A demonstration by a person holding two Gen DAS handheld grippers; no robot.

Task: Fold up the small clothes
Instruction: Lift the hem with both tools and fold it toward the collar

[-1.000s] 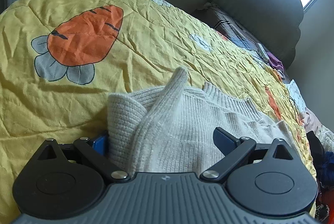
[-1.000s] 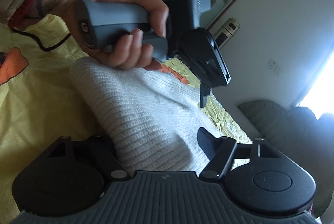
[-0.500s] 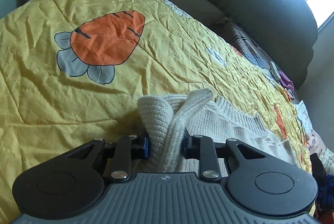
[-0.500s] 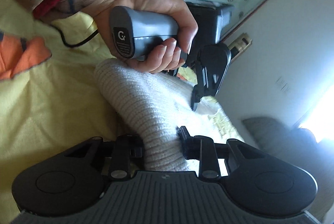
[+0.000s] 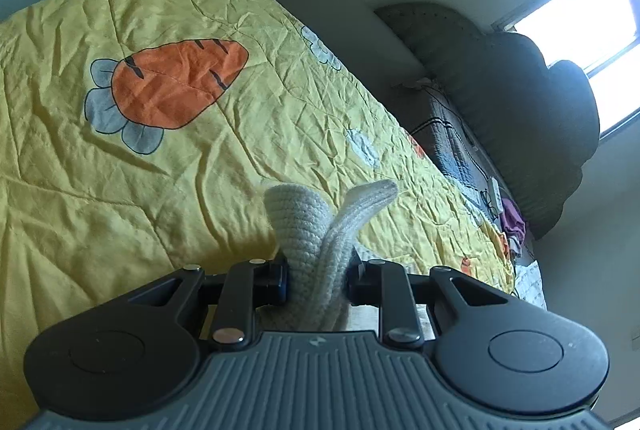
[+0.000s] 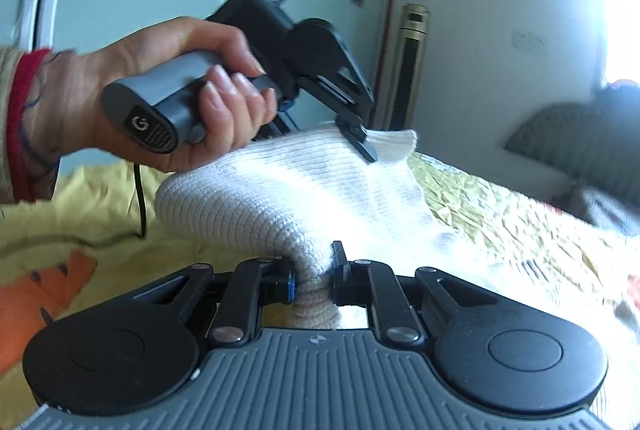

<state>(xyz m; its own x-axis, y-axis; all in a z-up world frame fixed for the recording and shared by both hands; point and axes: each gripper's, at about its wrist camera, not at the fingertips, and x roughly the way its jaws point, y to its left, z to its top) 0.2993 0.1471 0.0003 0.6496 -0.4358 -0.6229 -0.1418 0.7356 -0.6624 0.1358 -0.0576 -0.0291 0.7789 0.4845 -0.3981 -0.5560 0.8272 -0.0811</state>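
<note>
Your bed (image 5: 60, 213) fills the left wrist view from nine o'clock through to three o'clock, covered by a crumpled yellow quilt (image 5: 248, 133) with a big orange carrot print (image 5: 172, 81) at ten o'clock. Behind it, at two o'clock, a dark padded headboard (image 5: 532, 117) stands under a bright window (image 5: 580, 29).

The cream knitted sweater (image 6: 320, 189) lies across the quilt and is raised at the edge nearest you. In the right wrist view it spreads from the centre out to four o'clock, blurred and washed out on that side.

Your left hand (image 6: 168, 97), with a red cuff (image 6: 24, 117) at the wrist, grips the grey handle at ten o'clock in the right wrist view. Your left gripper (image 5: 318, 280) is clamped narrow on a bunched fold of the sweater; ribbed ends of the knit stick up past the fingers (image 5: 276, 282) towards twelve o'clock. In the right wrist view its finger lies on a sweater corner just above centre.

Your right gripper (image 6: 314, 280) has just been closing and now pinches a thick roll of the sweater's edge at six o'clock, jaws nearly together with the knit squeezed between them.
</note>
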